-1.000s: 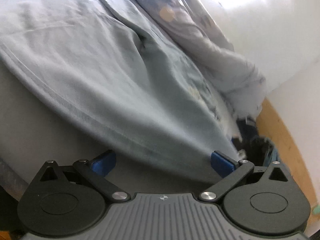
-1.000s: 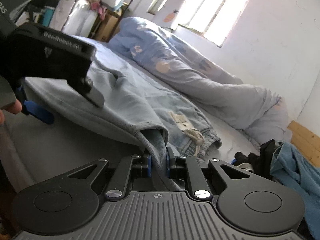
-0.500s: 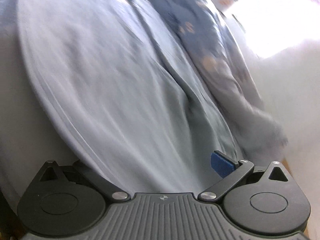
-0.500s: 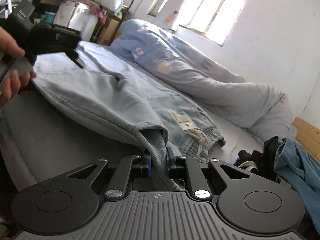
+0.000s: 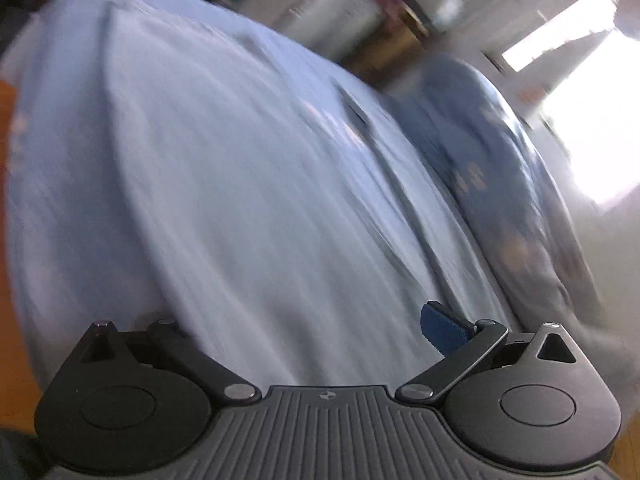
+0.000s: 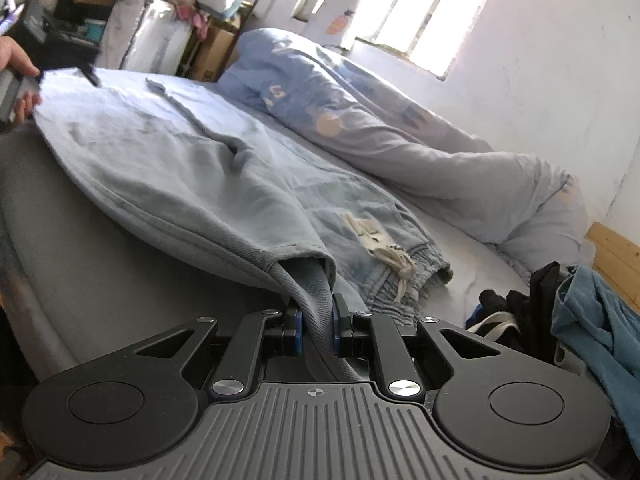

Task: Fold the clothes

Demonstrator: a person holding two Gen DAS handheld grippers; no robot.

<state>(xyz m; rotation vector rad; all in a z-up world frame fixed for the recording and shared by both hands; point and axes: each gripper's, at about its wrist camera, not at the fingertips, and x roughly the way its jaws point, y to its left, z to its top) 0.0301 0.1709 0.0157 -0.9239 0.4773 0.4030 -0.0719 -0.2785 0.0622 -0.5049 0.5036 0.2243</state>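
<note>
The right tool (image 6: 316,330) is clamped on the hem corner of the pale grey-blue sweatshirt (image 6: 168,168), a thick fold of cloth pinched between its blue pads. From there the garment runs away and to the left across the bed (image 6: 72,272), partly covering light jeans (image 6: 372,216) just beyond the tool. The left tool (image 5: 320,320) stands wide, only one blue pad (image 5: 442,330) showing (the other side is hidden by cloth); the sweatshirt fills the blurred space ahead of it and lies between the spread fingers, gripped by neither. A patterned blue duvet (image 6: 360,120) is heaped beyond the jeans, below the window (image 6: 424,12). Right of the right tool lie dark clothes (image 6: 516,312) and a teal garment (image 6: 600,320).
</note>
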